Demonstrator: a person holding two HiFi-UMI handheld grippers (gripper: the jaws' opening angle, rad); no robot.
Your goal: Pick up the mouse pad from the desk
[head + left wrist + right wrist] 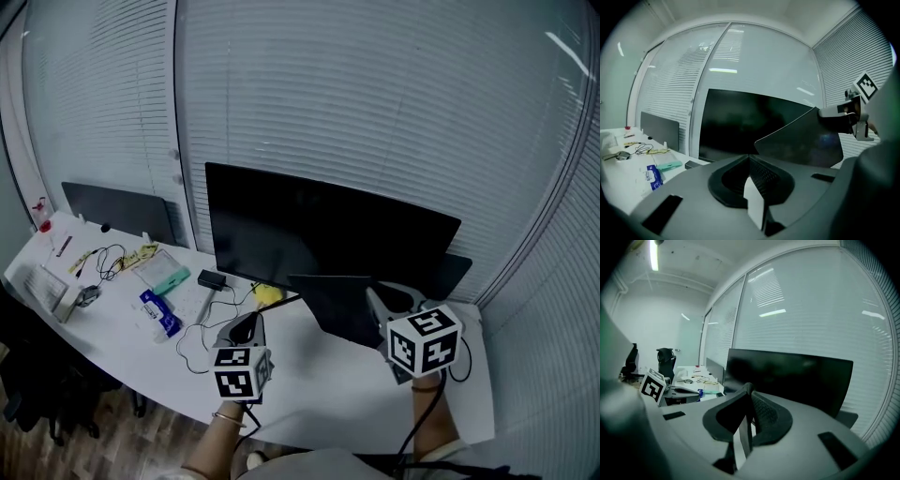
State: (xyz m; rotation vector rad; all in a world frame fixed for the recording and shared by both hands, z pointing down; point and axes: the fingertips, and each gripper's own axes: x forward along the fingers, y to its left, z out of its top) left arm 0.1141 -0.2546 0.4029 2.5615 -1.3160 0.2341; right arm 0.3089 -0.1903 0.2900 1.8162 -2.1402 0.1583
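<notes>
The dark mouse pad hangs in the air in front of the monitor, clear of the white desk. My right gripper is shut on its right edge. In the left gripper view the mouse pad shows as a tilted dark sheet, with the right gripper clamped on its upper right corner. The right gripper view shows the right gripper with its jaws together, the pad hard to tell from them. My left gripper hovers over the desk to the pad's left, and in its own view the left gripper is shut and empty.
A wide black monitor stands at the back of the desk before slatted blinds. To the left lie a black adapter, cables, a yellow item, a blue pack and a teal item. Another dark screen stands at far left.
</notes>
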